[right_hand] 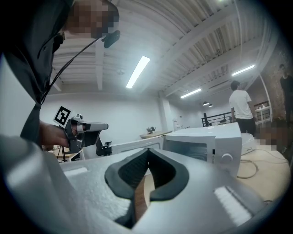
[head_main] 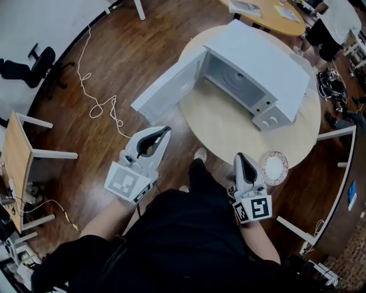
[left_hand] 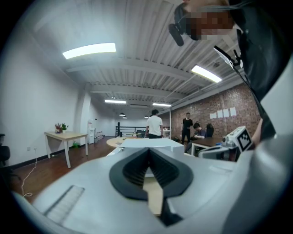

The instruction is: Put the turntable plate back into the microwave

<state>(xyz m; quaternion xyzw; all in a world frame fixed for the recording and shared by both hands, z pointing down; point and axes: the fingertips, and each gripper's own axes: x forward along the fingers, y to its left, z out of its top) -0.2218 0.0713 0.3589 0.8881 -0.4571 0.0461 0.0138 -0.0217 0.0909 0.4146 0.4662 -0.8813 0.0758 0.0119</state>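
Observation:
A white microwave (head_main: 251,74) stands on the round wooden table (head_main: 223,126), its door (head_main: 166,88) swung open to the left and its cavity showing. The turntable plate (head_main: 275,167), white with a reddish patterned rim, lies flat on the table near the front right edge. My right gripper (head_main: 240,155) is shut and empty, just left of the plate and short of the table edge. My left gripper (head_main: 166,131) hangs over the floor below the open door, also shut with nothing in it. The microwave (right_hand: 206,141) fills the right gripper view ahead of the shut jaws.
A white cable (head_main: 97,103) snakes over the wooden floor at the left. A small wooden table (head_main: 17,166) and an office chair (head_main: 28,66) stand further left. A second round table (head_main: 269,14) is behind. Several people (left_hand: 154,123) stand in the background.

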